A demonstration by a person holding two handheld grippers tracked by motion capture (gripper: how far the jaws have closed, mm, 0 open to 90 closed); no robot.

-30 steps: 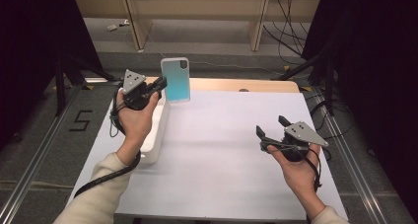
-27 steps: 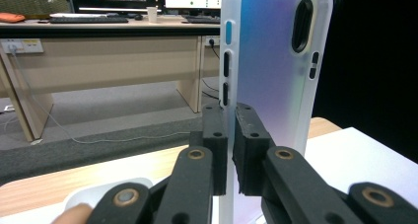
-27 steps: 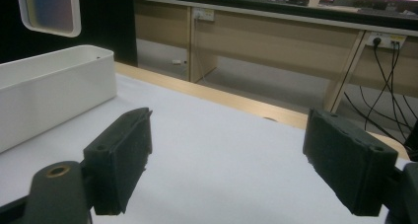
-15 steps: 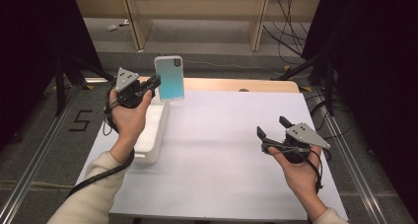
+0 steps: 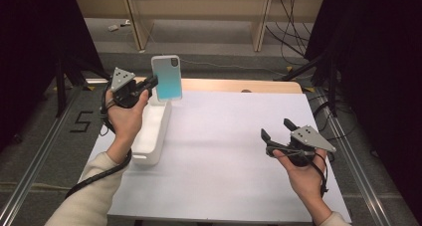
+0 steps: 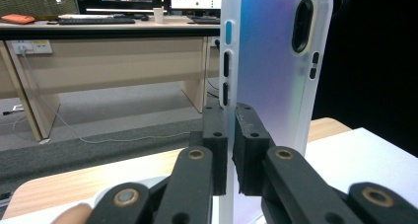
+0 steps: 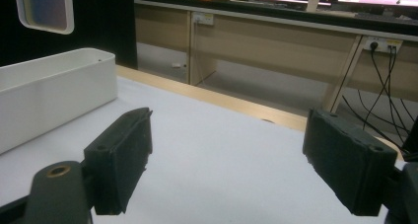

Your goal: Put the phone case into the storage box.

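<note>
White laminate covers the table (image 5: 224,151), the largest thing in the high view, with a strip of pale wood along its far edge; its near edge is cut off by the bottom of that view. On its left side lies a long white plastic tray (image 5: 152,134), its open top facing up. A forearm and hand hide part of the tray's left wall, and its inside cannot be made out. In the right gripper view the tray (image 7: 54,93) runs off the left edge.

Above the tray's far end, clear of the table, the phone case (image 5: 166,78) is held upright, its back iridescent from blue to violet with a frosted white rim. In the left gripper view the case (image 6: 276,76) shows the camera cut-out and side button slots, while its lower end is hidden behind the black jaws. The left gripper (image 5: 148,84) has its jaws clamped tight on the case's long edge (image 6: 229,150).

Over the table's right side, well apart from the case, the right gripper (image 5: 276,131) hangs with its jaws spread wide and nothing between them (image 7: 226,169).
</note>
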